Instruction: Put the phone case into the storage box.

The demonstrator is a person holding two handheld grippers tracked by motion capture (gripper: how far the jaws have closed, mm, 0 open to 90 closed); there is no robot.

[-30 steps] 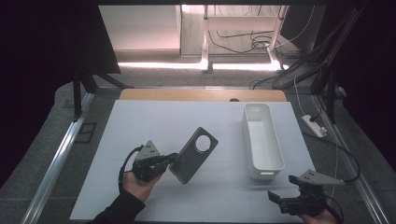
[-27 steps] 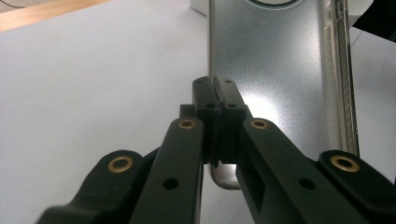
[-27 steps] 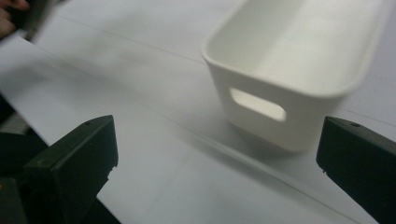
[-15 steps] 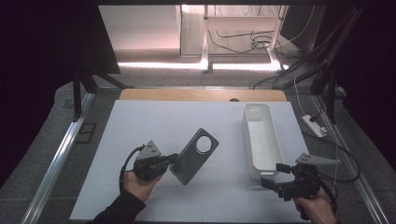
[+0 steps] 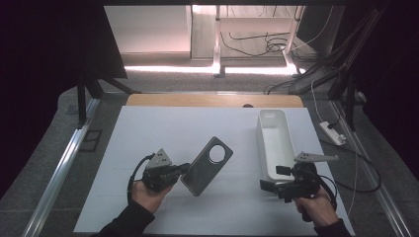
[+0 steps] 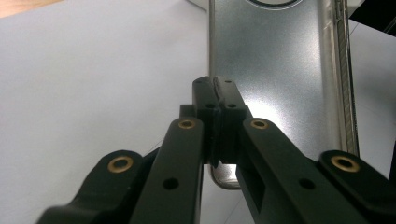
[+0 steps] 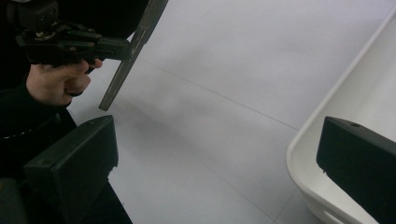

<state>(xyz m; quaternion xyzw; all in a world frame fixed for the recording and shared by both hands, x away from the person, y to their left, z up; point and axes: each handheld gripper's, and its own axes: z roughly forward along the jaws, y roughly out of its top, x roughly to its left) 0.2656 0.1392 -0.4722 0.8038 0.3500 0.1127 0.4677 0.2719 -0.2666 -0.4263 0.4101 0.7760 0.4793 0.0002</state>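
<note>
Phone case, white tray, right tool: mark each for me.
Phone case (image 5: 203, 168): high view, middle of its grey back.
White tray (image 5: 265, 148): high view, left wall.
Right tool (image 5: 272, 178): high view, midway between its open tips.

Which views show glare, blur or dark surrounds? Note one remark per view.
High view: dark surrounds, bright strip beyond the table. Left gripper view: glare patch on the phone case, close jaws soft. Right gripper view: its near jaws blurred, white tray evenly lit.
</note>
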